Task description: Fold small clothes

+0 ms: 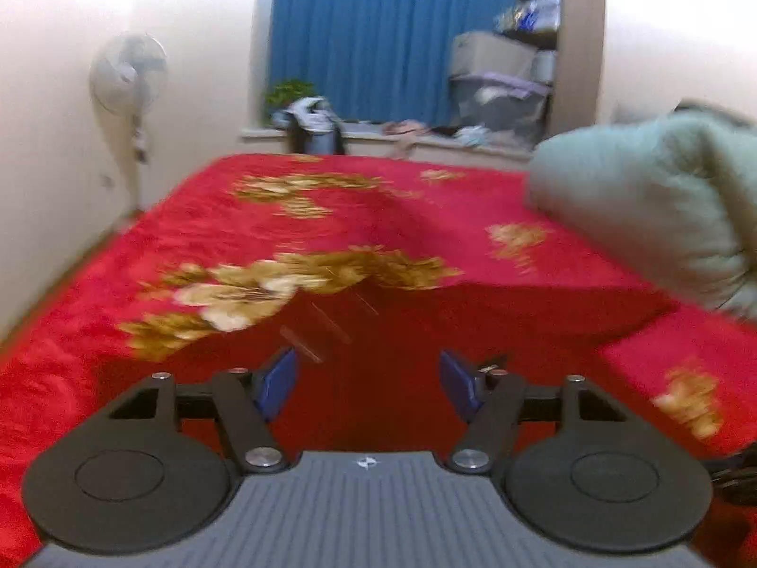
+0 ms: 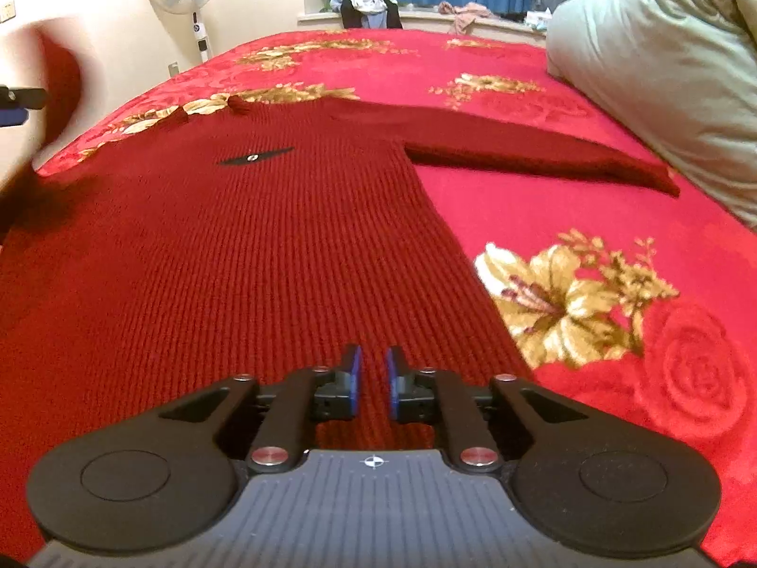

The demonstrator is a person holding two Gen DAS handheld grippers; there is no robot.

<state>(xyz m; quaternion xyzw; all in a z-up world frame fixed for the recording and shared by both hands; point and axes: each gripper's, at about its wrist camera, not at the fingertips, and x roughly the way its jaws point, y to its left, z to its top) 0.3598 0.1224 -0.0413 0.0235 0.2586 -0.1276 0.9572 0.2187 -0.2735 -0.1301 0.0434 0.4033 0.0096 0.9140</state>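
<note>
Here, through the left camera, my left claw point(image 1: 369, 386) gapes wide over the sweater point(image 1: 378, 331), holding nothing; blur could make me miss. Through the right camera, my right claw point(image 2: 374, 374) is narrow at the hem of the sweater point(image 2: 265, 246) on the bed point(image 2: 615, 284); whether it pinches knit, I cannot tell, and it may snag the blanket.

Your right gripper point(image 2: 374, 381) sits low over the hem of the dark red knit sweater point(image 2: 246, 255), its blue pads nearly together with a narrow gap and no fabric visibly between them. The sweater lies flat on the red floral blanket point(image 2: 615, 331), one sleeve point(image 2: 544, 161) stretched toward the bed's right edge, where a grey-green duvet point(image 2: 662, 61) is heaped. At the left edge, a lifted part of the sweater blurs upward.
</note>
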